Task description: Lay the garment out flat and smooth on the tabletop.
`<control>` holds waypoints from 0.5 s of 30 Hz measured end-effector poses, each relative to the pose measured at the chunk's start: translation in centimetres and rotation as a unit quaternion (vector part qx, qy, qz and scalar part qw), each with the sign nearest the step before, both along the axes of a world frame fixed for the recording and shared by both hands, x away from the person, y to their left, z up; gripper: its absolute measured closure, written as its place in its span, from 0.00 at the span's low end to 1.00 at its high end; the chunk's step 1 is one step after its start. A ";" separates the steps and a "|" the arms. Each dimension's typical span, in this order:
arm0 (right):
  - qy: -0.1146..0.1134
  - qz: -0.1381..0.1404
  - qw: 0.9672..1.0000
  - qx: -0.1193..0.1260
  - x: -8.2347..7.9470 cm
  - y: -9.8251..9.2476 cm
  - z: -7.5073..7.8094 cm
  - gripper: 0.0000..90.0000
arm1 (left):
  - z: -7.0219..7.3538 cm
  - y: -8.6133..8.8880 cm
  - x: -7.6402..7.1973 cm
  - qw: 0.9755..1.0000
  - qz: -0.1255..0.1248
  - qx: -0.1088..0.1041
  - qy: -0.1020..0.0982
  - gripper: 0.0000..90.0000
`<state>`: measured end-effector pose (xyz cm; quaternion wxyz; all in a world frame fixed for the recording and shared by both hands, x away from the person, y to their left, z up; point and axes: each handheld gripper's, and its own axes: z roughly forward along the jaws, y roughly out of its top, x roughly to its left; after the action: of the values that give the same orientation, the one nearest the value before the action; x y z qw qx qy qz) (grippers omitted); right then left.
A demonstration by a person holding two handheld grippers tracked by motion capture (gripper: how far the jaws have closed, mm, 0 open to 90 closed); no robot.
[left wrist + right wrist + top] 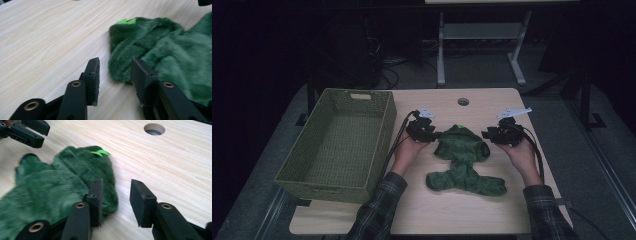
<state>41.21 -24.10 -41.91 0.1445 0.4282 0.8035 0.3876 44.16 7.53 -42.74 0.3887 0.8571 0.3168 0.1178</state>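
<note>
Both tools are standing part-open, gripping nothing: left tool (428, 134) and right tool (492, 134) are flanking the green fleece garment (462, 162) lying on the surface (422, 210). Before closing, each should be straddling an edge squarely.

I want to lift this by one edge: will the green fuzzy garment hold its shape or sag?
Probably sag: the green fuzzy garment lies crumpled flat on the table, folded over itself, so it looks soft and floppy. Its plush pile suggests pads would grip rather than slip. It seems light and cannot roll. Both the left gripper and right gripper stand open at its edges.
</note>
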 end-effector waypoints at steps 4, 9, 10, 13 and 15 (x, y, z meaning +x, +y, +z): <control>0.009 0.005 1.000 0.004 -1.0 0.1 0.6 0.66 | 0.7 0.9 -1.5 1.000 -0.001 -0.015 0.013 0.62; -0.001 0.015 1.000 0.014 -2.6 0.5 1.3 0.66 | 0.9 1.6 -3.5 1.000 -0.013 -0.001 0.014 0.56; -0.002 0.018 1.000 0.016 -2.9 0.6 1.3 0.66 | 1.0 1.7 -3.9 1.000 -0.013 0.001 0.014 0.55; 0.000 0.027 0.999 0.019 -3.8 1.1 1.5 0.65 | 0.8 2.1 -5.3 1.000 -0.019 -0.002 0.016 0.52; -0.010 0.032 0.999 0.019 -4.4 1.4 1.5 0.65 | 0.7 2.3 -6.1 1.000 -0.023 -0.002 0.013 0.50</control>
<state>36.85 -22.73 -40.42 0.1313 0.4010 0.8078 0.4116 38.10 9.86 -42.02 0.3885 0.8650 0.3024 0.0969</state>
